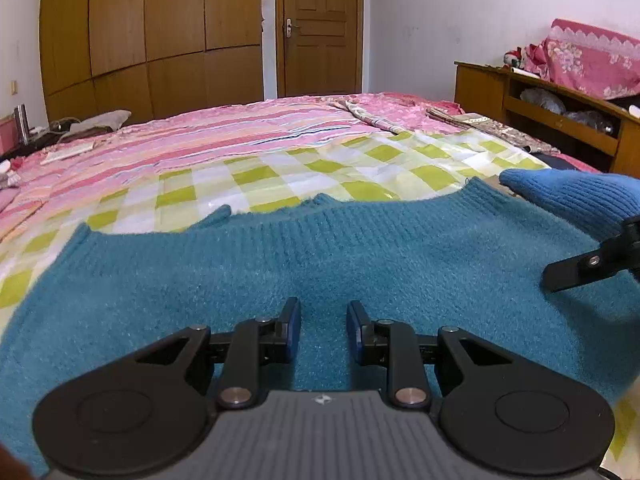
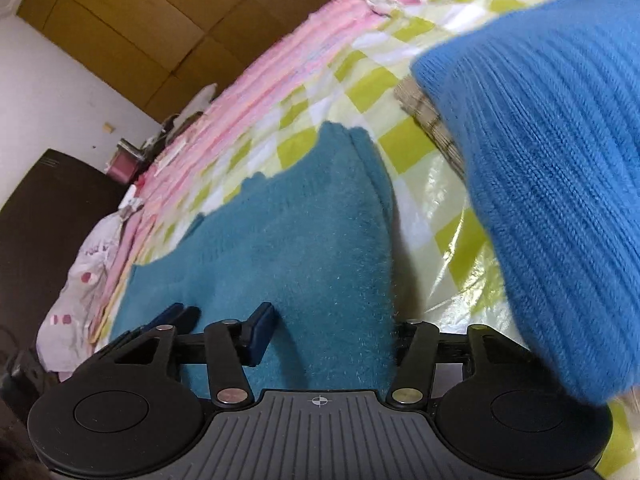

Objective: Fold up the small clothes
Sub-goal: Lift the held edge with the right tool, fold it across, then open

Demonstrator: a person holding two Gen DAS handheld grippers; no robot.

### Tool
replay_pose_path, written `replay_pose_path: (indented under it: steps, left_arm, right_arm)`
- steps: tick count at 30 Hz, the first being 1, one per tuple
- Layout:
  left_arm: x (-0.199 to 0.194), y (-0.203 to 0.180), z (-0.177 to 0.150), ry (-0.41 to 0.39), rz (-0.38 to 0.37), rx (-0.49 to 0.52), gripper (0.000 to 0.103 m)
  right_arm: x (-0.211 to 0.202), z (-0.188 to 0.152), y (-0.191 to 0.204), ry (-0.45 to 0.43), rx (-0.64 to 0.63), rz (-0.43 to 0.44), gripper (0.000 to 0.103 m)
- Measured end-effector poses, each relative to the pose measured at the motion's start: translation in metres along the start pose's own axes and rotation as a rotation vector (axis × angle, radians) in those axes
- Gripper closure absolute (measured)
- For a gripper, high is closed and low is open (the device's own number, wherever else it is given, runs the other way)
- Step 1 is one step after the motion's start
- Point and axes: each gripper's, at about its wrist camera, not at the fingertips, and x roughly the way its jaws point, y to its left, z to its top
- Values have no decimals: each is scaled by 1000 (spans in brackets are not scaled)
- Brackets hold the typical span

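Currently: a fold of the teal sweater is being made.
Sweater: it is being kept flat on the checked sheet, directly under and ahead of both grippers, its ribbed edge lying farthest from them.
Right edge: seen from the right wrist, a doubled edge of the knit is lying between the jaws.
Right gripper: it is standing fairly wide; only one pad is being shown, the other being hidden behind the knit, and no pinch on the fabric is being seen.
Left gripper: it is being held narrowly parted just above the sweater's middle, with nothing gripped.
Blue sleeve: a ribbed blue knit cuff is being seen beside and above the right gripper, apparently on the person's arm.
Step judged: one side fold is being finished.
Next move: the far side or lower hem probably needs to be pinched and carried across, the body being kept flat.
Surroundings: a pink striped bedspread is lying beyond the sheet.
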Motion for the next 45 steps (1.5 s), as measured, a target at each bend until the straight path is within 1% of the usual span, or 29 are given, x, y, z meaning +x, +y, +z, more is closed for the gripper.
replay_pose_path:
  steps: [2, 5, 7, 8, 11, 12, 14, 15, 16, 17, 18, 20, 22, 25, 27, 29, 31, 34, 35, 36, 38, 41, 43, 45]
  left_arm:
    - [1, 0, -2, -6, 0, -7, 71]
    - [1, 1, -4, -13, -2, -27, 70]
    - [1, 3, -4, -10, -7, -32, 70]
    - [1, 4, -3, -6, -12, -33, 70]
    - [1, 7, -3, 1, -26, -40, 69]
    - [0, 9, -3, 2, -31, -44, 69]
    - [1, 9, -2, 2, -33, -43, 69]
    - [1, 9, -3, 2, -31, -41, 69]
    - [1, 8, -3, 1, -27, -38, 69]
    - [1, 7, -3, 2, -25, -36, 69]
    - [1, 7, -3, 4, -23, -37, 69]
    - [1, 8, -2, 7, -26, -43, 69]
    - [0, 8, -1, 9, -30, -41, 69]
    - [2, 8, -3, 6, -28, -34, 69]
    - [3, 7, -4, -1, -23, -31, 69]
    - [3, 6, -4, -2, -15, -28, 69]
    - [3, 7, -4, 2, -15, -35, 69]
    - [2, 5, -4, 6, -12, -41, 70]
    - [1, 3, -4, 5, -7, -41, 70]
    - [0, 0, -5, 4, -5, -37, 74]
    - [-2, -7, -7, 1, 0, -29, 75]
    - [-6, -12, -8, -6, 7, -11, 76]
    - [-9, -4, -7, -2, -18, -39, 77]
    - [-17, 9, -3, 10, -46, -69, 77]
  right_arm:
    - [-3, 3, 2, -17, -24, 10, 51]
    - [13, 7, 0, -30, -31, -33, 50]
    - [26, 8, 0, -36, -57, -49, 42]
    - [31, 9, -1, -31, -64, -65, 39]
    - [25, 9, 1, -39, -65, -69, 39]
    - [20, 9, 3, -53, -81, -74, 39]
    - [9, 8, 5, -127, -140, -113, 40]
    - [11, 12, 3, -125, -144, -115, 39]
    - [22, 18, -1, -76, -122, -106, 39]
    - [33, 23, -6, -28, -91, -82, 39]
    - [42, 26, -11, -6, -59, -54, 39]
    - [48, 31, -17, -2, -12, -2, 38]
    - [46, 33, -23, 31, 19, 57, 39]
    - [38, 23, -28, 94, 11, 163, 39]
    - [42, 20, -31, 92, 11, 170, 40]
    - [51, 20, -34, 86, 56, 184, 46]
    - [47, 22, -33, 83, 103, 201, 59]
    - [25, 24, -35, 55, 235, 337, 70]
    - [18, 24, -33, 40, 254, 364, 72]
    - [10, 23, -27, 24, 269, 390, 74]
    - [1, 22, -8, 17, 279, 434, 75]
    - [-1, 24, 31, 38, 233, 441, 75]
    - [2, 26, 56, 50, 206, 431, 75]
    - [4, 28, 70, 54, 208, 416, 75]
